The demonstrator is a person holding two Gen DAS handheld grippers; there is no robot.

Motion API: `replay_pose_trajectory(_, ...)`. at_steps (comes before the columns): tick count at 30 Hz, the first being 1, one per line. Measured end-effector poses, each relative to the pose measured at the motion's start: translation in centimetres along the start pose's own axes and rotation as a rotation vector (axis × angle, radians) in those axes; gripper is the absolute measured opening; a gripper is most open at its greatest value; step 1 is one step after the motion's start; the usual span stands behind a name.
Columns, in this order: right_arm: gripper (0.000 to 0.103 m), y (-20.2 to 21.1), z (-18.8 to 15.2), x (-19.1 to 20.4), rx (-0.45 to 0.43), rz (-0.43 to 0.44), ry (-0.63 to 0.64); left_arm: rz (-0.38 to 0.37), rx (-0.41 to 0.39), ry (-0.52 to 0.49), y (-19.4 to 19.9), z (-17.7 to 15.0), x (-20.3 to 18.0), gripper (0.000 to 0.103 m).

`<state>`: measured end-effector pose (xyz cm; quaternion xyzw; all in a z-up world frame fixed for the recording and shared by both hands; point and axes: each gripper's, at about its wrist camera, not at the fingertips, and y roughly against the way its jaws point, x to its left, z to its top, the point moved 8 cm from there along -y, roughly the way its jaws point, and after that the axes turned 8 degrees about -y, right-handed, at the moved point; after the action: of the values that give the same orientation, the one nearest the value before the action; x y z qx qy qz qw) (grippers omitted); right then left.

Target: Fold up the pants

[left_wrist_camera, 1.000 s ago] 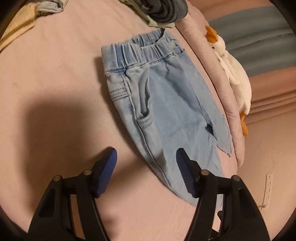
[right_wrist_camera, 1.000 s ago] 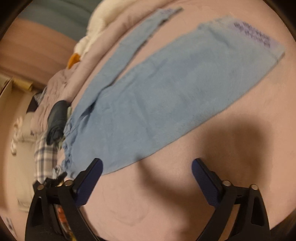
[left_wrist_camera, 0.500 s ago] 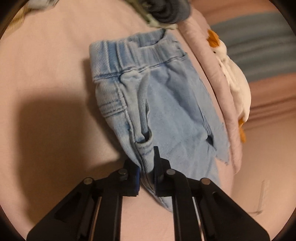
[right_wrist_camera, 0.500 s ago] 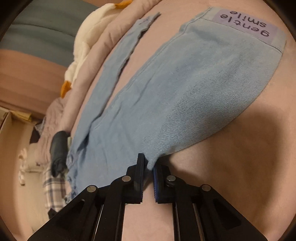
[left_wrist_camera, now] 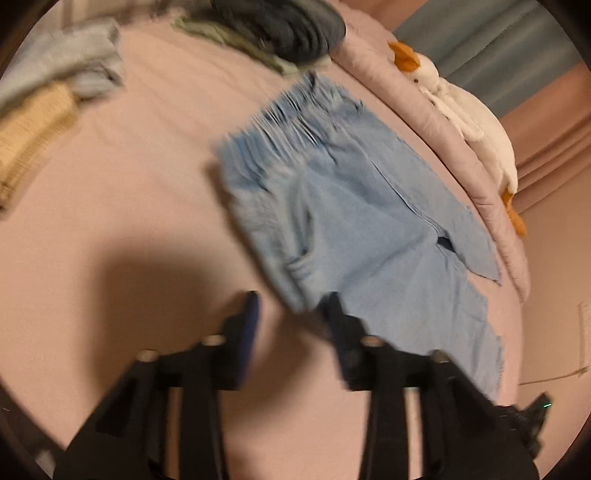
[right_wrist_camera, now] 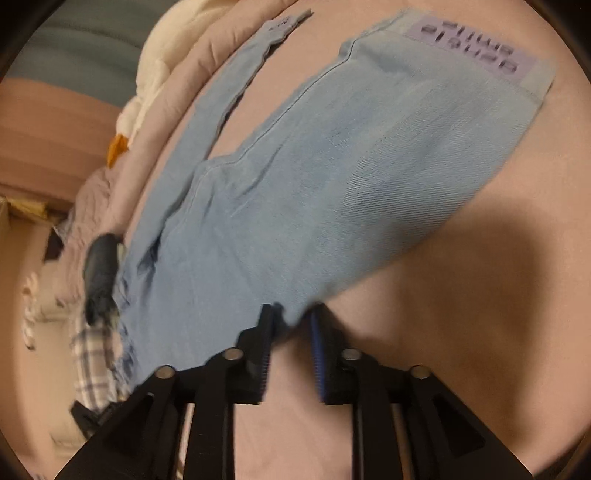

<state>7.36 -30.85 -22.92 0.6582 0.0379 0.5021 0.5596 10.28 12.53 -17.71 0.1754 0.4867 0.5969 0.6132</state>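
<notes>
**Both grippers letting go at the near edge of the pants**

Nearest the lens, the left gripper (left_wrist_camera: 291, 314) has its jaws opening. The side seam of the light-blue pants (left_wrist_camera: 354, 221) dips between the pads at about 12 o'clock from them, but the pads do not seem to press it. The right gripper (right_wrist_camera: 291, 325) is opening too, with a fold of the leg edge poking into the gap, loose as far as the blur allows.

The pants lie flat on the pink bedsheet (left_wrist_camera: 147, 192), waistband toward 12 o'clock in the left view, both legs apart. So the lengthwise fold looks not yet made. I judge the next move calls for a firmer bite on the near edge with both grippers, then carrying it over onto the far leg.

Farther off, a white plush duck (left_wrist_camera: 469, 110) lies on the quilt roll at 2 o'clock. Stacked clothes (left_wrist_camera: 280, 29) sit at 12 o'clock, cut off by the frame. Motion blur smears the waistband, and the cuff label (right_wrist_camera: 476, 48) is unreadable.
</notes>
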Motion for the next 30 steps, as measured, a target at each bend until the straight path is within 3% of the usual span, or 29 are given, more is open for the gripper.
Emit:
replay_pose_trajectory(1,0.038,0.9,-0.1,-0.1,-0.012,-0.032,0.026,0.021,-0.033,-0.012,1.0,0.3,0.5,0.052)
replay_pose_trajectory(4,0.04,4.3,1.0,0.8,-0.193,-0.166,0.205,0.092,-0.142,-0.103,3.1,2.8,0.7,0.053)
replay_pose_trajectory(6,0.04,4.5,1.9,3.2,-0.26,-0.151,0.337,0.094,-0.172,-0.174,2.7,4.8,-0.6,0.072)
replay_pose_trajectory(8,0.04,2.7,2.5,4.7,-0.243,-0.13,0.418,0.094,-0.202,-0.254,1.5,6.2,-2.1,0.075)
replay_pose_trajectory(9,0.04,1.8,2.6,5.0,-0.242,-0.155,0.456,0.115,-0.2,-0.308,0.3,6.7,-2.7,0.075)
replay_pose_trajectory(11,0.04,-0.6,2.7,4.8,-0.239,-0.268,0.55,0.244,-0.152,-0.444,-3.0,6.5,-2.5,0.075)
replay_pose_trajectory(13,0.04,-2.8,2.2,3.2,-0.186,-0.36,0.592,0.336,-0.052,-0.494,-5.7,5.2,-0.2,0.072)
replay_pose_trajectory(14,0.04,-3.2,2.0,2.3,-0.175,-0.364,0.597,0.302,0.014,-0.465,-7.3,3.9,1.4,0.075)
replay_pose_trajectory(16,0.04,-2.9,1.6,1.9,-0.213,-0.328,0.646,0.171,-0.052,-0.365,-6.3,3.7,3.2,0.077)
replay_pose_trajectory(19,0.041,-2.3,1.4,2.1,-0.159,-0.351,0.67,0.145,-0.026,-0.355,-5.3,4.5,3.7,0.076)
replay_pose_trajectory(21,0.041,-1.7,1.9,2.9,-0.129,-0.346,0.686,0.134,-0.059,-0.365,-3.9,6.2,2.8,0.076)
replay_pose_trajectory(22,0.042,-1.6,2.3,4.3,-0.137,-0.324,0.715,0.126,-0.085,-0.389,-3.3,7.3,2.1,0.076)
replay_pose_trajectory(25,0.059,-2.3,2.5,8.2,-0.161,-0.275,0.805,0.12,-0.129,-0.482,-2.6,9.9,-0.4,0.085)
replay_pose_trajectory(27,0.059,-3.2,2.2,10.7,-0.145,-0.237,0.869,0.143,-0.125,-0.569,-3.0,11.5,-2.0,0.096)
replay_pose_trajectory(30,0.061,-4.5,2.0,15.5,-0.124,-0.148,1.031,0.2,-0.109,-0.725,-4.3,14.2,-3.6,0.098)
